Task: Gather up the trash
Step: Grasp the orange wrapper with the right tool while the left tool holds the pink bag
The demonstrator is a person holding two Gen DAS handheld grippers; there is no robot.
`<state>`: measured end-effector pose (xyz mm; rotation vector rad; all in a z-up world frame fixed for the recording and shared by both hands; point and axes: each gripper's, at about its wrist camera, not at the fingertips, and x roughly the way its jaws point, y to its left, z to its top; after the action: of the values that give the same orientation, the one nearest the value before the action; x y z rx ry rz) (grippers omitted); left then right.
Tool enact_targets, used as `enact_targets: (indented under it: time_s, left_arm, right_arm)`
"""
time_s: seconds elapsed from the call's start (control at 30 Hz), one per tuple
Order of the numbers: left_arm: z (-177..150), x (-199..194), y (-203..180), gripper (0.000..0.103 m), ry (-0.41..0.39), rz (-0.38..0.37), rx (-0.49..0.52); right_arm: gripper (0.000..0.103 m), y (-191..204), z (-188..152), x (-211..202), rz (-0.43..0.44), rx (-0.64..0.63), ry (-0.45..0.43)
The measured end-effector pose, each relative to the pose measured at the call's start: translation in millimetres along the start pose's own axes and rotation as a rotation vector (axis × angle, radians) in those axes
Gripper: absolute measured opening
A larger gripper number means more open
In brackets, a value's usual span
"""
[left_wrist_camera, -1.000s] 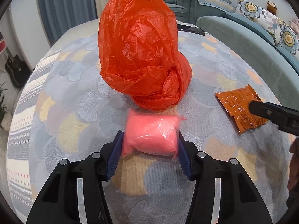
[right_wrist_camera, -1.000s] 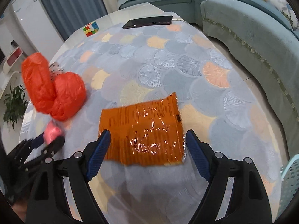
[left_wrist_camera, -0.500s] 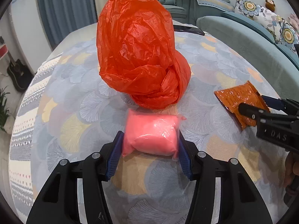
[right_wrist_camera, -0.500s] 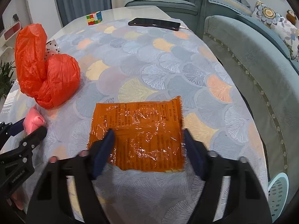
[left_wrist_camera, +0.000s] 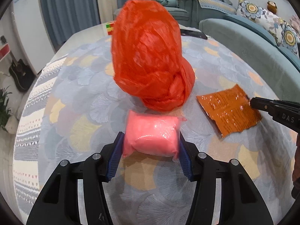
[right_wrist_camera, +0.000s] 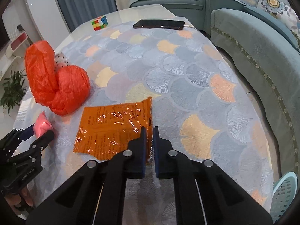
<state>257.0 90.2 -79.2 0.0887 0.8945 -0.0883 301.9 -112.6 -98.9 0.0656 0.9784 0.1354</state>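
At lower centre of its view the left tongs [left_wrist_camera: 151, 146] squeeze a soft pink plastic-wrapped packet [left_wrist_camera: 151, 132] below a crinkled orange-red plastic bag [left_wrist_camera: 150, 56] on the fan-patterned counter [right_wrist_camera: 187, 75], while the right tongs [right_wrist_camera: 149, 142] pinch the corner of a glossy, flat orange wrapper [right_wrist_camera: 112, 129].

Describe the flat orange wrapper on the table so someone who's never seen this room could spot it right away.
Start at the big crumpled red plastic bag on the patterned tablecloth. Just beside it, toward the sofa, lies the orange wrapper, its edge pinched by the right gripper. It's flat, shiny and printed with text, unlike the puffy pink packet.
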Motion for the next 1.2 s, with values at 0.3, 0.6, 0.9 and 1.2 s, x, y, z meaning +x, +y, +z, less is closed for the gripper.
enact_targets:
  time_s: [0.3, 0.6, 0.9, 1.2]
  left_arm:
    - [4, -15, 3, 0.052, -0.034, -0.003, -0.010]
    - [-1, -6, 1, 0.052, -0.010, 0.019, 0.015]
    - [-11, 6, 8, 0.052, 0.040, 0.014, -0.005]
    - [-15, 4, 6, 0.052, 0.022, 0.025, -0.005]
  right_arm:
    - [0.006, 19, -4, -9, 0.067, -0.082, 0.008]
    - [0.076, 54, -14, -1, -0.048, -0.200, -0.038]
    - [0.091, 56, -11, 16, -0.087, -0.190, -0.020]
    - [0.095, 53, -13, 27, -0.067, -0.141, -0.017]
